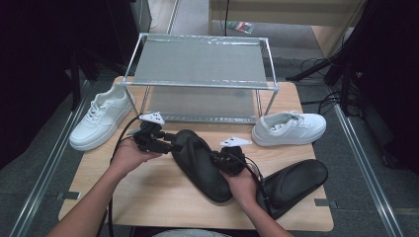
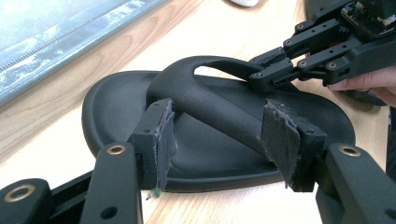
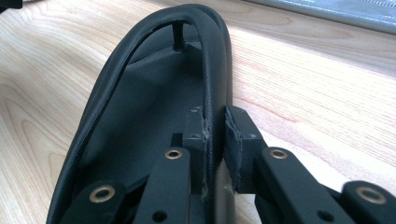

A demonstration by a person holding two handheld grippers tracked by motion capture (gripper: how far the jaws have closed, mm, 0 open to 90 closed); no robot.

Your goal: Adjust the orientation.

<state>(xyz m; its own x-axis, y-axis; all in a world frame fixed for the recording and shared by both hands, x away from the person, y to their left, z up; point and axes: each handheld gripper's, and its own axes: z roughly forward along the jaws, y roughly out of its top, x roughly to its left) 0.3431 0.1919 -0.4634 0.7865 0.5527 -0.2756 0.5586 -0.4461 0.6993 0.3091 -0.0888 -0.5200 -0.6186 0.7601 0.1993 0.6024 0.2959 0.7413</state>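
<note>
A black flip-flop sandal [image 1: 200,165] lies sole down at the middle of the wooden table [image 1: 148,192]. My left gripper [image 1: 172,146] is at its toe end. In the left gripper view that gripper [image 2: 219,140] stands open, its worn pads [image 2: 161,140] on either side of the thick strap [image 2: 205,100] and apart from it. My right gripper [image 1: 218,158] is shut on the strap's thin side branch; in the right gripper view [image 3: 215,140] the strap edge [image 3: 210,70] is pinched between the pads. The right gripper [image 2: 264,74] is also in the left gripper view, clamped on that branch.
A second black sandal [image 1: 296,182] lies at the right front near the table edge. White sneakers stand at the left [image 1: 99,121] and at the right [image 1: 289,128]. A two-level metal shoe rack [image 1: 200,61] stands at the back of the table.
</note>
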